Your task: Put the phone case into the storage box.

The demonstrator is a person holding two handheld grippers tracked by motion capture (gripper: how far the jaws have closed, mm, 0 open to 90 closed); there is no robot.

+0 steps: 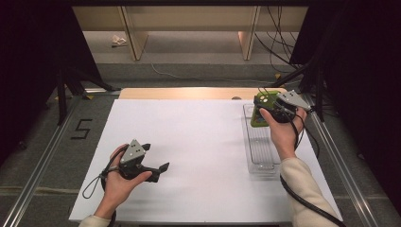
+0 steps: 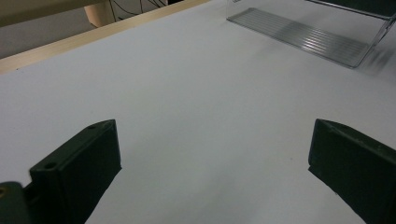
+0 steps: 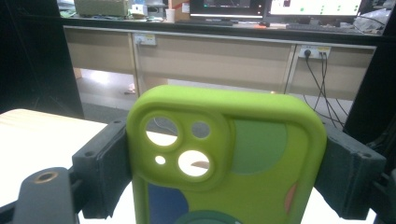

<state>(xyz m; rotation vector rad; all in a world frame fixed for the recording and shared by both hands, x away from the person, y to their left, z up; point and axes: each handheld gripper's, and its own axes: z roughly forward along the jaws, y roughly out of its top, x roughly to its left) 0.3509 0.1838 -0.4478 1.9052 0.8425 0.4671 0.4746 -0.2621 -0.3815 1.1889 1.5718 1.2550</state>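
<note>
While the white table [image 1: 198, 156] takes up most of the floor space in front of me, w/ a pale wood strip along its far edge, the next biggest thing on it is a clear plastic tray [image 1: 259, 142], long & narrow, lying on the right side of the table. Its ribbed bottom and see-through wall also show in the left gripper view, at the top right.

Right gripper [image 1: 273, 108] is held up over the far end of that tray, in the person's right hand, cream sleeve below it. Its fingers [image 3: 100, 168] are clamped on a lime-green phone case [image 3: 229, 158], one on each long side. Case stands upright betw. them, camera cut-outs at top left in the right gripper view, w/ blue, green & orange patches on its back. From the high view the case sits above the tray's far end; can't tell if it touches the tray.

Left gripper [image 1: 158, 171] rests low at the near left of the table, well apart from the tray, fingers [image 2: 79, 172] spread wide w/ bare table betw. them.
</note>
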